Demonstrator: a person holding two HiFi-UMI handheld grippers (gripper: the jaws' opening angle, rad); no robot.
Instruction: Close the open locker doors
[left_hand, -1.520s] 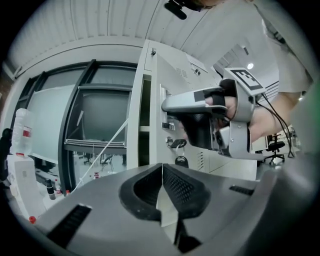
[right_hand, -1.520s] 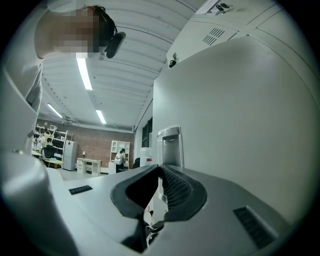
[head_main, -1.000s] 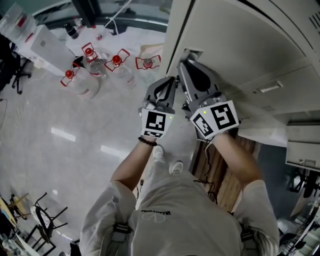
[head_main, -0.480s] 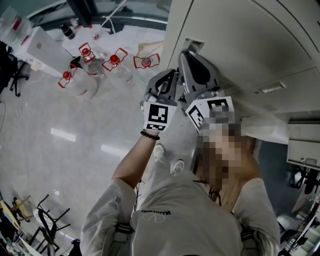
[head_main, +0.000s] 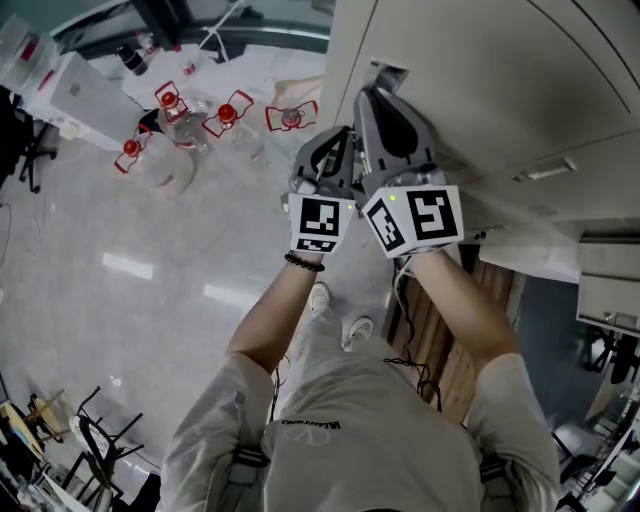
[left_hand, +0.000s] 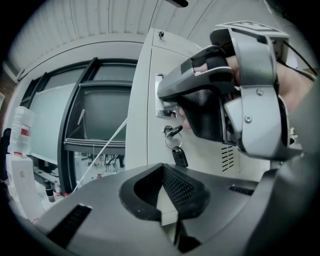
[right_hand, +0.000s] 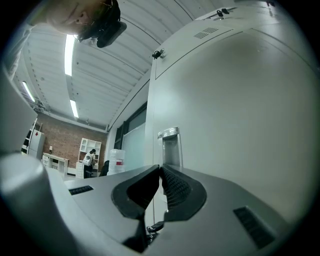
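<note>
both tongs are raised side by side against a pale locker door (head_main: 480, 90). the left tongs (left_hand: 161, 169) are pressed together, tip to tip, with nothing between them. the right tongs (right_hand: 160, 170) are likewise pressed together and empty.

in the head view the right tongs sit just right of the left ones and reach a little further. their tip is at the door's recessed handle (head_main: 386, 76); whether it touches the metal cannot be told. in the left gripper view the right tongs fill the space up and to the right of the left tongs, with the handle just past their tip. straight ahead of the left tongs, just above their tip, a key (left_hand: 171, 132) sits in the lock, and a dark fob (left_hand: 180, 156) hangs from it. vent slots (left_hand: 227, 151) lie to the right of the fob.

in the right gripper view the door spreads ahead and to the right of the tongs, and the handle stands directly above their tip. the door looks about flush with the locker front, though whether it is latched cannot be told.

each pair of tongs carries a marker cube (head_main: 320, 224) at its near end, toward the person. far below and to the left of the left tongs, water jugs (head_main: 170, 160) with red handles stand on the pale surface (head_main: 120, 280).
</note>
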